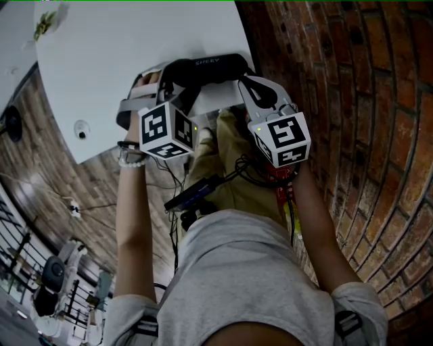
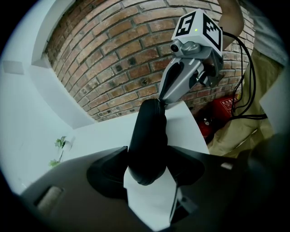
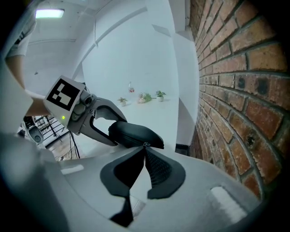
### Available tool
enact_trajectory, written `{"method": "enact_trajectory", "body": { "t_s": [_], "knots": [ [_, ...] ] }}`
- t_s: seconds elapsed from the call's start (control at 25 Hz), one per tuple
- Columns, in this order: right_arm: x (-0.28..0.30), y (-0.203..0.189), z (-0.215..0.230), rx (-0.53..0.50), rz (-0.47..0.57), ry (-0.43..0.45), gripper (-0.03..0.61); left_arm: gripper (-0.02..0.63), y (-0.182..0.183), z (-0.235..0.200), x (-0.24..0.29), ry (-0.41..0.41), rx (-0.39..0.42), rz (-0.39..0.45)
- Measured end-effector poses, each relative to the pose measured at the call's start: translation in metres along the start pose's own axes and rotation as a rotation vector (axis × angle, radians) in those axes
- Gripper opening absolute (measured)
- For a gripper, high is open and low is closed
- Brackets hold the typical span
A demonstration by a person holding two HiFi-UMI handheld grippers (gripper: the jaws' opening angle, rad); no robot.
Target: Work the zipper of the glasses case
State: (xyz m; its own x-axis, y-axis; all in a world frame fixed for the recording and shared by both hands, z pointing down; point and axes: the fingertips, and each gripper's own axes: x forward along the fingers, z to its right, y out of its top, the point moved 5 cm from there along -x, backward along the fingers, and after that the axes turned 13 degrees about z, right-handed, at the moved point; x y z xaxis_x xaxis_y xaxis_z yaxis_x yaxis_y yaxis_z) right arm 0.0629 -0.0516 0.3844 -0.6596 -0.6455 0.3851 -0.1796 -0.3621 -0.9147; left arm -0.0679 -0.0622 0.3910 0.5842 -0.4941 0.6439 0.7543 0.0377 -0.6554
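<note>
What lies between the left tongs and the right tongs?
The glasses case: the left tongs clamp one end, and the right tongs pinch its zipper pull at the other. Both gripper views show this.

Loft-style indoor workroom: brick wall [image 1: 352,101], white table [image 1: 122,61], wood-plank floor [image 1: 47,176], small potted plants [image 3: 146,97].

Soft, even indoor light. A ceiling lamp [image 3: 49,13] glows far left of the brick wall [image 3: 244,90]; beside that wall the white table [image 1: 135,61] is nearly washed out. The black glasses case [image 2: 147,140] loses detail. Fisheye bends the brick courses; both gripper views vignette darkly.
</note>
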Motion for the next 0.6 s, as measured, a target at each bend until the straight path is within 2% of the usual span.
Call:
{"method": "enact_trajectory", "body": {
  "t_s": [0.6],
  "knots": [
    [-0.0054, 0.0027, 0.0055, 0.046, 0.042, -0.006, 0.06, 0.279, -0.0006, 0.0011, 0.0011, 0.002, 0.008, 0.007]
  ]
}}
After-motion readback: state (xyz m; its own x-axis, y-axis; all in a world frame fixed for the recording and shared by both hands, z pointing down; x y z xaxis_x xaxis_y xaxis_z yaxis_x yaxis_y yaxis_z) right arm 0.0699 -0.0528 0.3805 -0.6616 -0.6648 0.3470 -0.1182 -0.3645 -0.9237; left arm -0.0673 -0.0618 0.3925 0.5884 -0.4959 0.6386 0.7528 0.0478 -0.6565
